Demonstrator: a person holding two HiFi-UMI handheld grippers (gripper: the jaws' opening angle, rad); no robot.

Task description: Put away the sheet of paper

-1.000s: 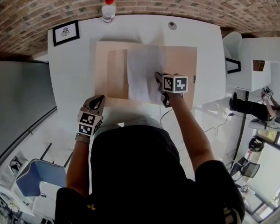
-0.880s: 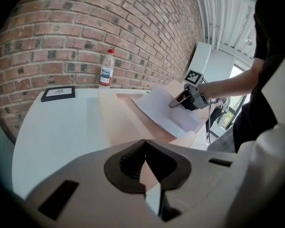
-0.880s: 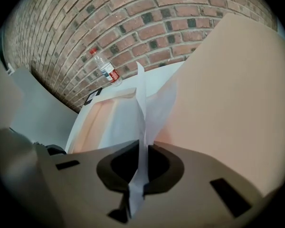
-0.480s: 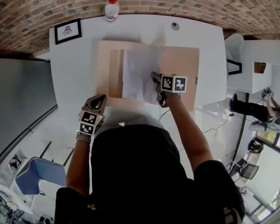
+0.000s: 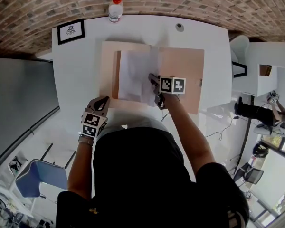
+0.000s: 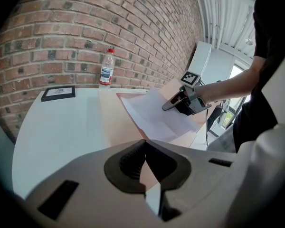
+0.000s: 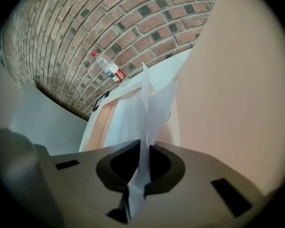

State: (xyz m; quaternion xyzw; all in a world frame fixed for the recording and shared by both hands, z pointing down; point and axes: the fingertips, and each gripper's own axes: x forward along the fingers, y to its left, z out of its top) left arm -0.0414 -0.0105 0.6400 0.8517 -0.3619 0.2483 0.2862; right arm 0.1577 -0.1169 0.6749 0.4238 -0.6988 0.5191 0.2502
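Note:
A white sheet of paper [image 5: 132, 77] lies over the left half and middle of an open tan folder [image 5: 183, 70] on the white table [image 5: 76, 75]. My right gripper [image 5: 153, 82] is shut on the sheet's right edge, and that edge is lifted off the folder. In the right gripper view the paper [image 7: 154, 106] stands up between the shut jaws [image 7: 141, 175]. My left gripper [image 5: 103, 102] hovers at the table's front edge, left of the folder, shut and holding nothing. The left gripper view shows the sheet [image 6: 154, 118], the folder [image 6: 111, 113] and the right gripper [image 6: 170, 106].
A water bottle with a red cap [image 5: 116, 8] stands at the table's far edge against the brick wall. A black-framed picture [image 5: 69, 31] lies at the far left corner. A small round fitting [image 5: 180, 27] sits at the far right. A blue chair [image 5: 40, 179] is at the lower left.
My right gripper has moved left with the paper's edge, dragging the sheet from the folder's middle over onto its left half. The left gripper has barely moved.

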